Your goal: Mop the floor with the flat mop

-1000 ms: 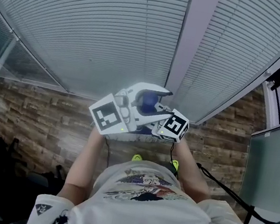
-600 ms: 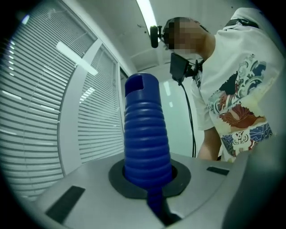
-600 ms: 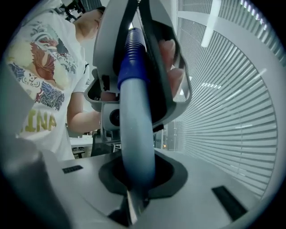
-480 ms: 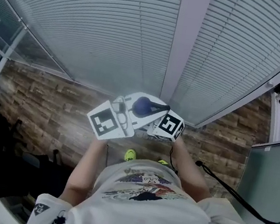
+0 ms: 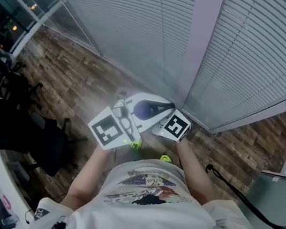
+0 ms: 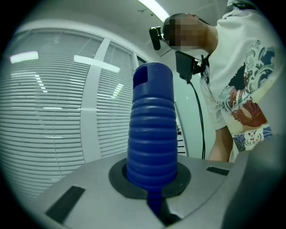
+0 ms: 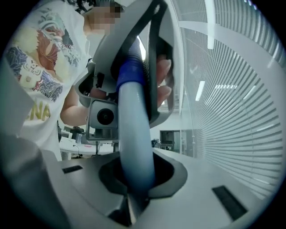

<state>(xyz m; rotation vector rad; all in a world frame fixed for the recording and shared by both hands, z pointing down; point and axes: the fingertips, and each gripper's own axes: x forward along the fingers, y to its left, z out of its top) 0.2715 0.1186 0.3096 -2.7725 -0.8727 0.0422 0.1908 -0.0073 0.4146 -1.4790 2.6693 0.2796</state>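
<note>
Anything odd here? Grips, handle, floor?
Nothing stands out. Left gripper is clamped on the mop's blue ribbed grip, right gripper on its pale shaft. No spill visible on the wood floor. The mop head is out of view.

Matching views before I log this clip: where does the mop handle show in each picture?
Head view: mop handle, blue tip at centre, below the blinds.
Left gripper view: mop handle, ribbed blue end filling the centre.
Right gripper view: mop handle, pale shaft rising left of centre.
Shared landmark: window blinds.
</note>
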